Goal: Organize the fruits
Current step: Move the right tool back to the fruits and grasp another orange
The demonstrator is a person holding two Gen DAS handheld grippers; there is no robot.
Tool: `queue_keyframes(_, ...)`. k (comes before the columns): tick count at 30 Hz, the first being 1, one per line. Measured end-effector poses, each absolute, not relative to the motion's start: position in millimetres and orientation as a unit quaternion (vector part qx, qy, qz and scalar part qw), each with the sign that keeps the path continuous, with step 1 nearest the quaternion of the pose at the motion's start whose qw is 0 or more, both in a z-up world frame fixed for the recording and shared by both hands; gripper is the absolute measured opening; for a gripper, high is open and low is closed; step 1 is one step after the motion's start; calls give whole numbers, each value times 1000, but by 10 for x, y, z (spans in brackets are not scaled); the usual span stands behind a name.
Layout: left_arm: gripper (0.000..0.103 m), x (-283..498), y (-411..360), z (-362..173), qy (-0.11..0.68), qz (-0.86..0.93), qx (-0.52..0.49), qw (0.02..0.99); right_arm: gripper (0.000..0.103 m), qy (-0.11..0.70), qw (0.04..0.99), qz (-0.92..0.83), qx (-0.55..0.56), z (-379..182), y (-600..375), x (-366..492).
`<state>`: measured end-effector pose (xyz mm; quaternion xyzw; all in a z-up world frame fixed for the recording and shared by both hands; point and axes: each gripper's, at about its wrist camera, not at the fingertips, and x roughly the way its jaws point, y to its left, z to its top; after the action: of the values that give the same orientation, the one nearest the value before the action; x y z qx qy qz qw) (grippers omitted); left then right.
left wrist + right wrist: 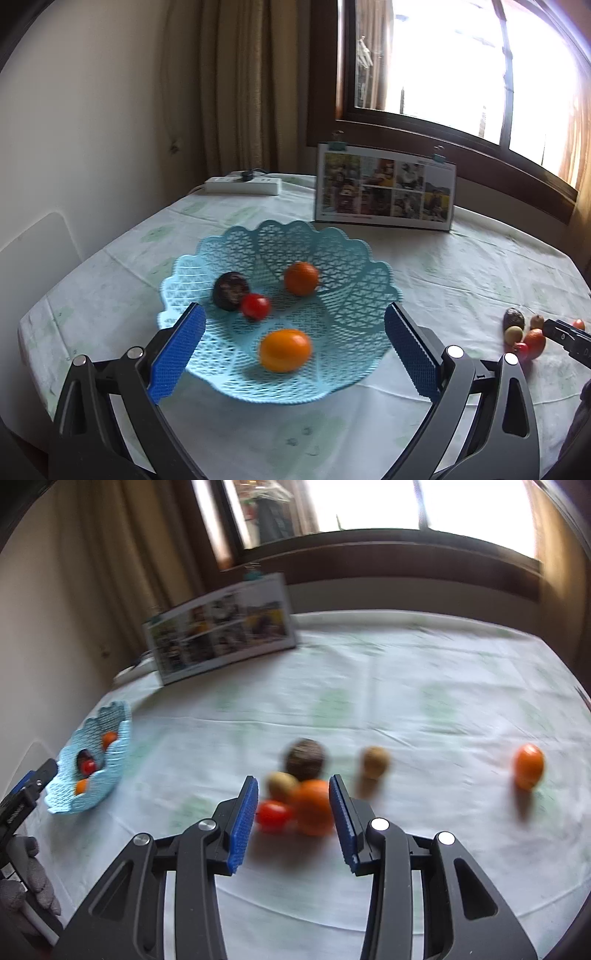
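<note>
Left gripper (294, 345): jaws spread wide, empty, above the near rim of the blue lattice basket (343, 266). Basket holds two oranges (285, 350), a tomato (255, 306) and a dark round fruit (230, 290). Right gripper (292, 821): jaws spread, flanking a loose cluster on the counter (424, 686), an orange (313, 806) and red tomato (273, 814) between the pads, contact unclear through blur. Another orange (528, 766) lies well apart to the right

- Daylight pours in from the window (461, 62), totally blown out.
- Right wrist view is smeared with motion blur.
- Heavy fisheye bending, dark corners.
</note>
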<state>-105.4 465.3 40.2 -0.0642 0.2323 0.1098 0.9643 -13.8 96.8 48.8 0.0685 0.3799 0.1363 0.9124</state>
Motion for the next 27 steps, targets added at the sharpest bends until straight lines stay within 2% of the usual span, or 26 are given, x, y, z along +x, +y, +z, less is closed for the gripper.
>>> queue_keyframes(21, 99, -932, 3965, 425, 242, 49, -13, 969, 43, 422, 885, 169, 98, 167, 910, 115)
queue_keyframes(27, 99, -865, 3714, 395, 250, 23, 2, 968, 39, 426, 877, 189, 119, 145, 845, 132)
